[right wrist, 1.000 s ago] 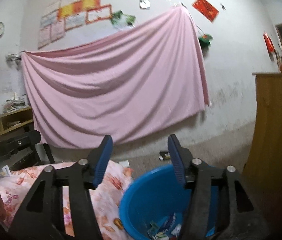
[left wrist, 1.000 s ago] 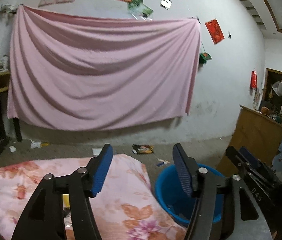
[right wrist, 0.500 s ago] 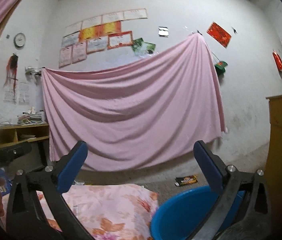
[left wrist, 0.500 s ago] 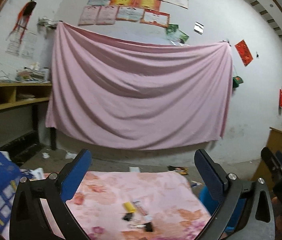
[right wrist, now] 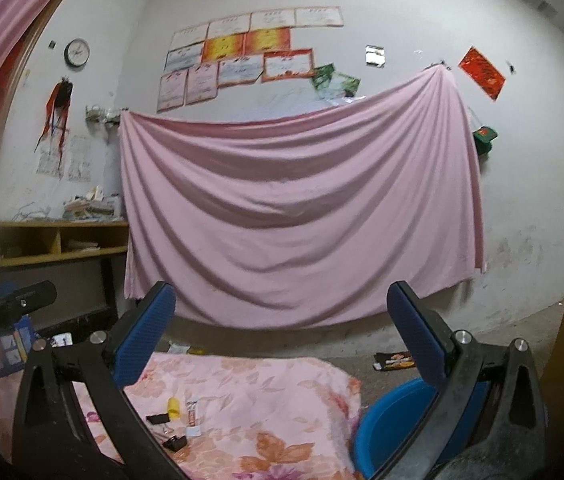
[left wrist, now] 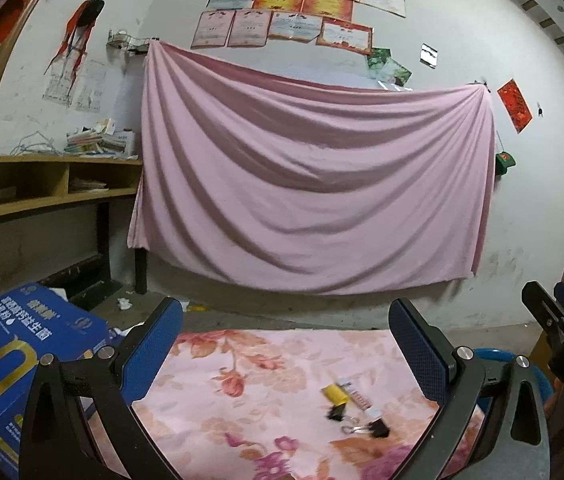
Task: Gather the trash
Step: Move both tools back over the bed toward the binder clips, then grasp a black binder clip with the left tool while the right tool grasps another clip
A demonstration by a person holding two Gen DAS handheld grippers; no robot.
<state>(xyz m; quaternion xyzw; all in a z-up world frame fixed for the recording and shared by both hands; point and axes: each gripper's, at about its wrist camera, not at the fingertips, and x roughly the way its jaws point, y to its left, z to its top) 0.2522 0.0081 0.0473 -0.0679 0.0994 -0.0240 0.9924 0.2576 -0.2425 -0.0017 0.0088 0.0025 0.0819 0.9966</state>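
1. On the flowered cloth [left wrist: 282, 364] in front of both grippers lie the small things to collect: a yellow piece [left wrist: 336, 394], a thin white strip [left wrist: 358, 398] touching it, and two black binder clips [left wrist: 374, 428]. The blue bucket [right wrist: 394, 416] stands just beside the cloth, at its right edge.
2. The left gripper [left wrist: 286, 356] has just been opening and now stands fully spread, with nothing between its blue pads. The right gripper [right wrist: 282, 340] has done the same and is also empty.
3. The trash pieces are small and flat, and the cloth is soft. I think wide jaws coming down could pinch a fold of cloth together with the piece and drag the whole cloth.
4. The pieces lie close together, some touching. One closing could catch two, or push a clip away toward the edge.
5. The clips may not be trash at all, so taking them could be a mistake.
6. The blue box [left wrist: 13, 364] at the left is near the left gripper and could be bumped
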